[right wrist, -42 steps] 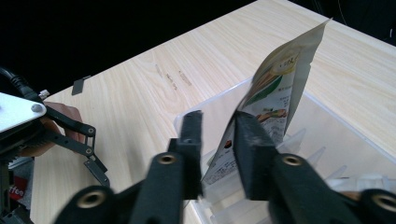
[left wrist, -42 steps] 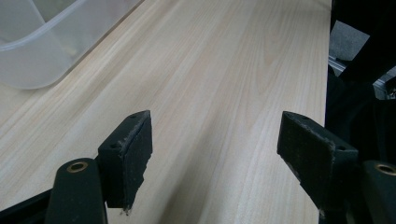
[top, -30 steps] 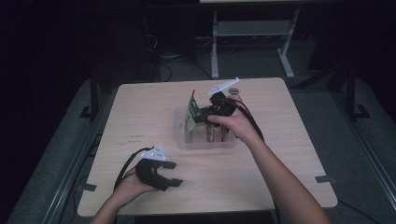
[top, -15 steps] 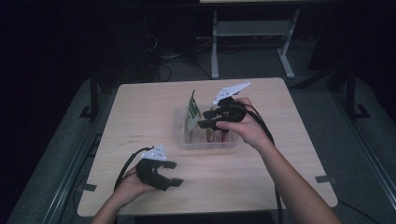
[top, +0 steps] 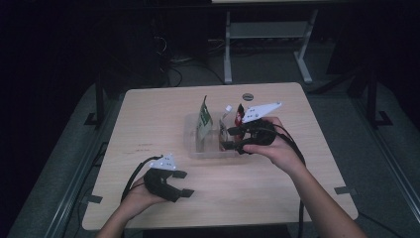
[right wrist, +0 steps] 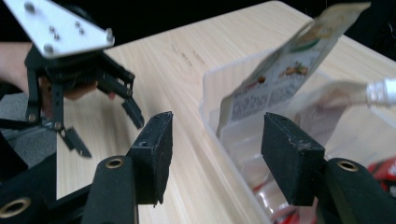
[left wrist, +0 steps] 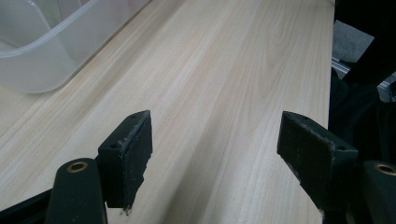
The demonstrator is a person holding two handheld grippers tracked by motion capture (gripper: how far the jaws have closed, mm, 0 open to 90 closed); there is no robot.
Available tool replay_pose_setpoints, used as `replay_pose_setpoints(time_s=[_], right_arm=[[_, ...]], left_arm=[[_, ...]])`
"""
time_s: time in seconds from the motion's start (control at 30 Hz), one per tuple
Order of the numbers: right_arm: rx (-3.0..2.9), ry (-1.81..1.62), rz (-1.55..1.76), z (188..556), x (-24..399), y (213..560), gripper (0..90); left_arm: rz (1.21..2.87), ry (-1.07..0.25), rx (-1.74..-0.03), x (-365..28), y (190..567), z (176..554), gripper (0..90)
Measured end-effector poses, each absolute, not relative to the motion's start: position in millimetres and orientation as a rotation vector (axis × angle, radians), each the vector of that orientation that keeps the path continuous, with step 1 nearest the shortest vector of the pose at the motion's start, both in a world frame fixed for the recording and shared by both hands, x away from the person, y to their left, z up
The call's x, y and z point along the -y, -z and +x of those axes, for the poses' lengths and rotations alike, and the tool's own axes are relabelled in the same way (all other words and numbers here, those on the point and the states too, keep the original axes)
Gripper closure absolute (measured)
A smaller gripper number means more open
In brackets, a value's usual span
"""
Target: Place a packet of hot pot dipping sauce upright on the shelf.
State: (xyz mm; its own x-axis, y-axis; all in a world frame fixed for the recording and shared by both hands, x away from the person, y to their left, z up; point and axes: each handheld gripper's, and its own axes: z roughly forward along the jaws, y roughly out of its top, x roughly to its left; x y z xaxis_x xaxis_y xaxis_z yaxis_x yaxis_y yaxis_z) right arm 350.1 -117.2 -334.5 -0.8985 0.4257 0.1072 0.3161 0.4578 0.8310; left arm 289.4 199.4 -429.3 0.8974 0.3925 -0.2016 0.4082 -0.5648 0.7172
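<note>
The right tongs [top: 229,139] have slid rightward, opening empty beside the clear bin [top: 195,148]; left tongs [top: 184,183] rest apart.

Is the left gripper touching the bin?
Apart. The high view shows bare table between the left gripper and the bin.

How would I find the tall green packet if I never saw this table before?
Look at the wooden table and find the clear plastic bin near its middle. The green packet stands upright at the bin's left end, poking well above the rim. It is the only tall green thing there; the other items in the bin are red or white and sit lower, near the right gripper.
</note>
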Motion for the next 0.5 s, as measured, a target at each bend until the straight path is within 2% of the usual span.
replay_pose_setpoints(time_s=[0.5], right_arm=[[-2.619, -1.375, 0.671, 327.9, 152.7, 366.1, 37.1]], left_arm=[[2.234, 0.009, -0.566, -199.3, 430.0, 288.6, 26.2]])
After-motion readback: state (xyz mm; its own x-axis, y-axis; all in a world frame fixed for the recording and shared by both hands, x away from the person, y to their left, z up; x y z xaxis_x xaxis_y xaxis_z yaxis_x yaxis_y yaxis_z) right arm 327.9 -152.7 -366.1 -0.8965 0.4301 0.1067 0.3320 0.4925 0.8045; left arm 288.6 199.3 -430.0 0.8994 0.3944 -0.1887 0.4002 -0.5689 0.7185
